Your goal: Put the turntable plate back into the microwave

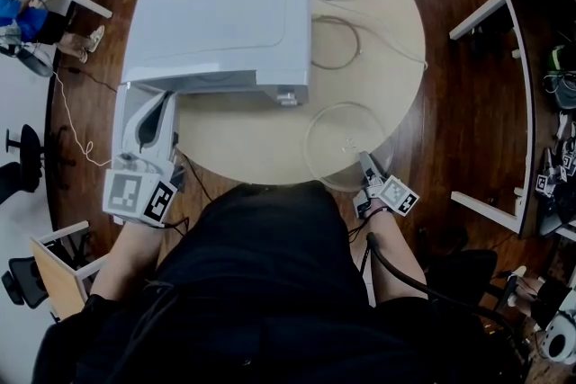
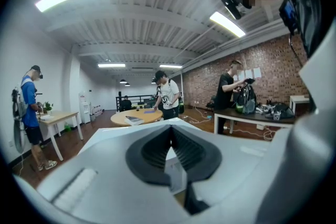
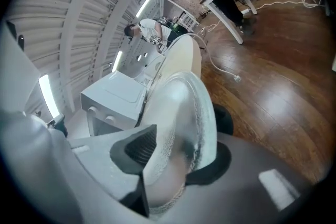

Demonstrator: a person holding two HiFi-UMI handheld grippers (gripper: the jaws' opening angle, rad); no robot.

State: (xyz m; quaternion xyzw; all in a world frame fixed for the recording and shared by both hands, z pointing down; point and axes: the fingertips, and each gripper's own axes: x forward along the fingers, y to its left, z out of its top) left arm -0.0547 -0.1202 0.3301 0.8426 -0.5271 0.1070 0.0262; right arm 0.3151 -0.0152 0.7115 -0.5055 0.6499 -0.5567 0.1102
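Head view: clear round glass plate [image 1: 346,144]

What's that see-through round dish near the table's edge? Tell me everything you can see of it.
The glass plate is a clear round disc with a raised rim and looks pebbled up close. It is empty and appears whole. It lies roughly flat at the near right edge of the round wooden table, outside the white microwave. The right gripper has its pads on the plate's near rim. Whether the plate still rests on the table is unclear.
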